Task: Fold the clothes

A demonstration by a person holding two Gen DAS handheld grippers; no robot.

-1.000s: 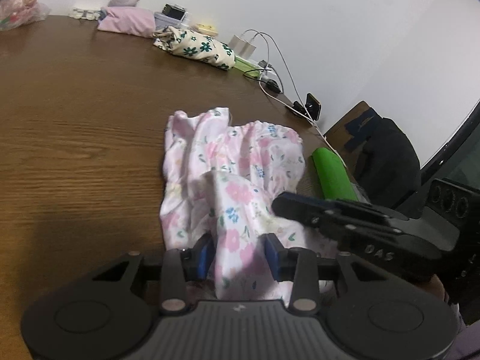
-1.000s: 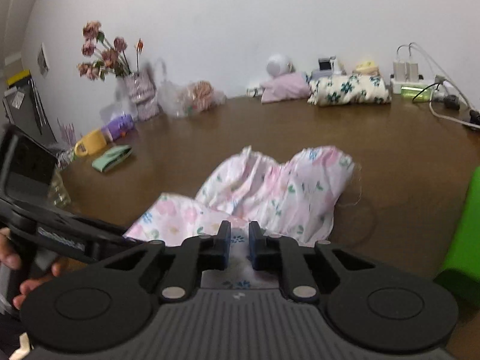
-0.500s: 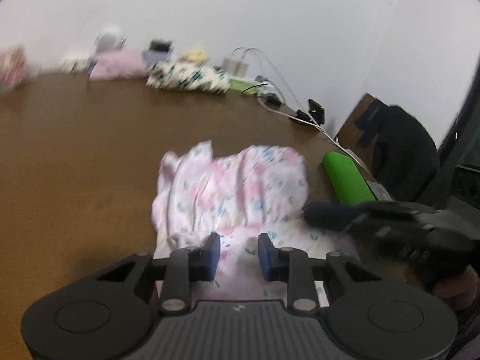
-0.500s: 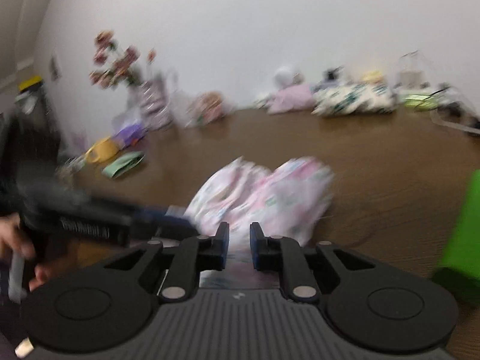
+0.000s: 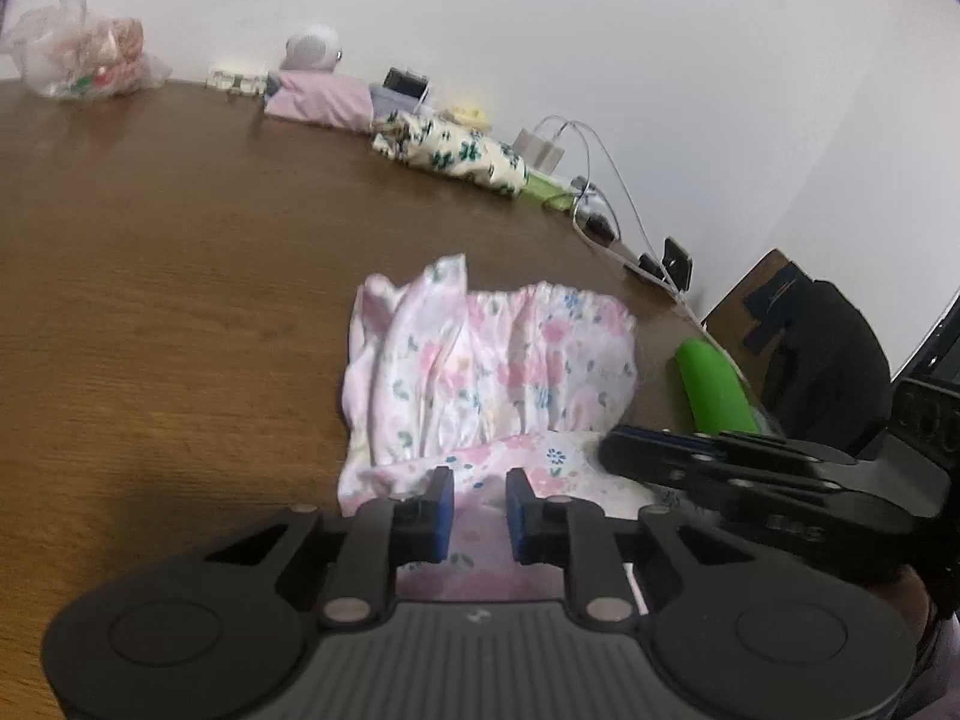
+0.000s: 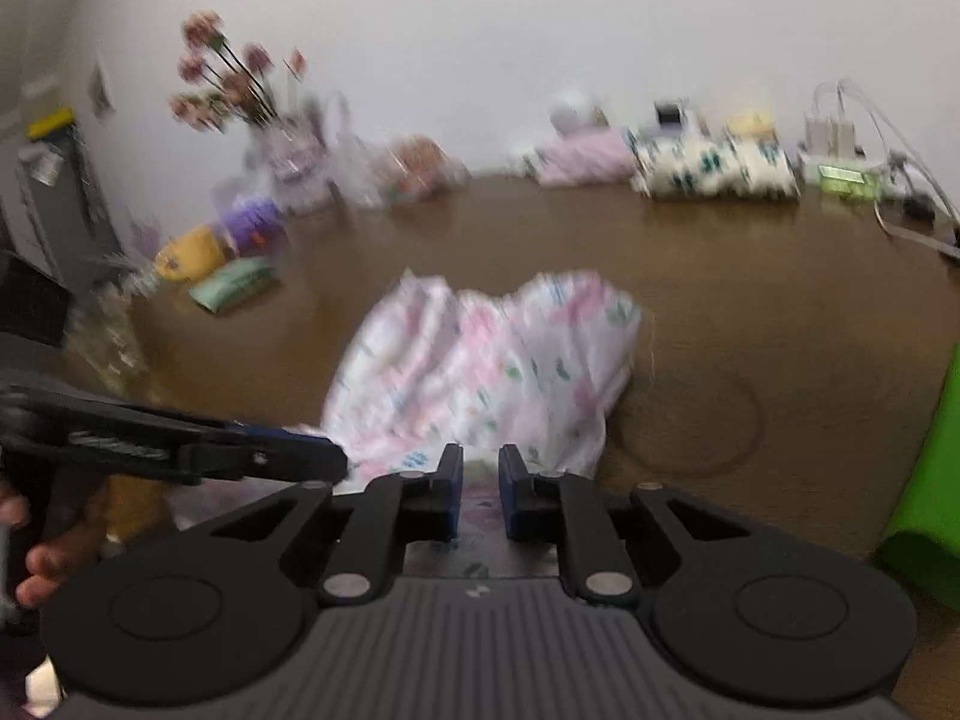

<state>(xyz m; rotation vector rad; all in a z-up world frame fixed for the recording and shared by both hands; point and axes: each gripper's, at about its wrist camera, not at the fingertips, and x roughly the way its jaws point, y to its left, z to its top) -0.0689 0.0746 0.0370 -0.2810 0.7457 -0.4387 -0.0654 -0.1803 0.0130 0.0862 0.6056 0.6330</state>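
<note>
A green roll lies just beside the floral garment on the table. Both the left gripper and the right gripper pinch its near edge, the left jaws having just narrowed.

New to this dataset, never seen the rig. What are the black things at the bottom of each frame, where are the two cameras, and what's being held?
No robot: a person holds a two-finger gripper in each hand, with a fisheye camera on each looking along its fingers. The black shapes at the bottom are those grippers.

Left wrist view: the left gripper, with the right gripper reaching in from the right side. Right wrist view: the right gripper, with the left one entering from the left side.

On the brown table lies a pink floral garment. Both grippers have its near edge between their blue pads; the left jaws have just been closing. A green roll lies beside it, clutter along the wall.
</note>
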